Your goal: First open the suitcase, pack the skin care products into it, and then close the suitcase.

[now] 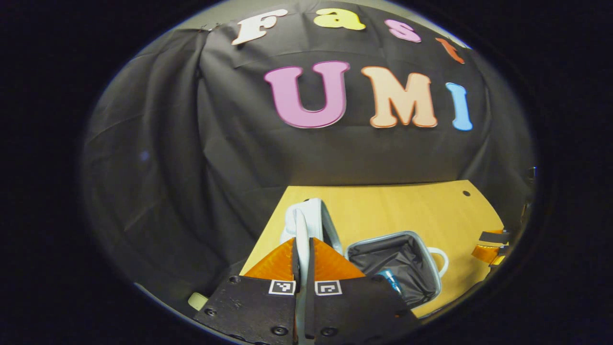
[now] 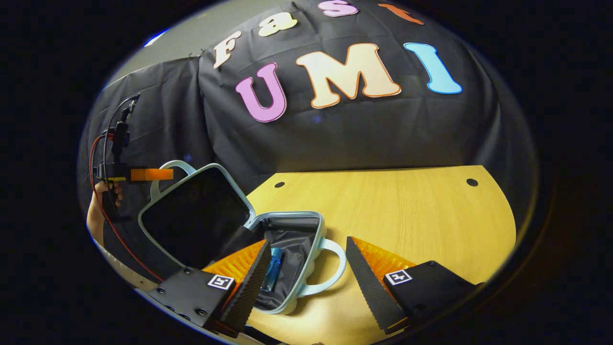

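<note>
The suitcase (image 2: pixel 268 249) lies open at the table's (image 2: pixel 407 211) near left edge, base flat, dark lining up, with a blue bottle (image 2: pixel 274 268) already lying inside. We judge packing is done or nearly so, and closing is the step in hand.

The lid (image 2: pixel 196 215) stands raised and tilted back on the far side of the base. In the left gripper view the left gripper (image 1: pixel 301 261) has its fingers together on the lid's pale rim (image 1: pixel 302 230), both pressing on it. That grip looks like what keeps the lid up, and it gives control to swing it down over the base.

The right gripper (image 2: pixel 306 278) hovers just above the base's near side, fingers wide apart, nothing between them. The base's handle (image 2: pixel 330 268) sits in the gap behind them. We read this as the right hand clear of the lid's path.

The left gripper view shows the pinch on the rim close up, and the base (image 1: pixel 397 268) with the bottle beside it, but the lid is edge-on there. The right gripper view shows the lid's whole dark inner face and its top handle (image 2: pixel 175 167). It also shows the left gripper far off, with a hand (image 2: pixel 98 211) and red cable (image 2: pixel 119 239).
</note>
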Action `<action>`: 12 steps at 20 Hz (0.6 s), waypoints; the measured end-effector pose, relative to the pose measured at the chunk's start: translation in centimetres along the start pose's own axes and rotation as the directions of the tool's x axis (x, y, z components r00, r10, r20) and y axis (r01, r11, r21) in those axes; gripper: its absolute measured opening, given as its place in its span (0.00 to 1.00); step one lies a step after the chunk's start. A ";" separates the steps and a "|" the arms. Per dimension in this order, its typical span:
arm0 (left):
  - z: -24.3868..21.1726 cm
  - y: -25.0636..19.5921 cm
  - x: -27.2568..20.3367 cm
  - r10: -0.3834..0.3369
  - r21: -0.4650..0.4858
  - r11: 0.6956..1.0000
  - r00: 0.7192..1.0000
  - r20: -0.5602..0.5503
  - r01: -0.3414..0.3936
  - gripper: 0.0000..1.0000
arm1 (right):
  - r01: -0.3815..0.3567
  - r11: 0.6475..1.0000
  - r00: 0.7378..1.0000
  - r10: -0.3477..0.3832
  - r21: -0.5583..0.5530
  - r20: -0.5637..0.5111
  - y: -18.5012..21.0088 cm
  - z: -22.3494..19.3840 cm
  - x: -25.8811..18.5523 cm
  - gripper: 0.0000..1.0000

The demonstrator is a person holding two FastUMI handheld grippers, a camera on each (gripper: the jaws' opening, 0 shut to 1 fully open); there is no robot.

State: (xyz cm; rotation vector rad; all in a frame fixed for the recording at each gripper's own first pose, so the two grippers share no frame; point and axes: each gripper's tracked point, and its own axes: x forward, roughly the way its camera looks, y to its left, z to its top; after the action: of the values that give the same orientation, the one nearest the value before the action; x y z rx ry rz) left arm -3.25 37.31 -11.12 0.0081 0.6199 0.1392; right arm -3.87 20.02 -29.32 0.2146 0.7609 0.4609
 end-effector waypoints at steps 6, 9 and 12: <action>1.1 -7.4 -0.3 -0.149 -0.022 0.989 0.989 0.022 0.150 0.00 | 0.014 1.000 1.000 -0.014 0.008 0.012 -1.7 -0.2 -1.8 0.98; 1.2 -11.5 -0.3 -0.245 -0.047 0.968 0.969 0.032 0.246 0.00 | 0.027 1.000 0.999 -0.027 0.005 0.020 -2.9 -0.2 -2.9 0.98; 0.8 -15.3 0.3 -0.319 -0.066 0.945 0.947 0.025 0.320 0.01 | 0.049 0.999 0.998 -0.049 0.014 0.030 -4.4 0.0 -4.2 0.98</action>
State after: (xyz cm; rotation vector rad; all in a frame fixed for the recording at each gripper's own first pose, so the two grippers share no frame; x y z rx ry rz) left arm -0.57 22.27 -11.41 -0.1584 0.5940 -0.1547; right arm -5.06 14.21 -28.27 0.2145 0.7386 0.4053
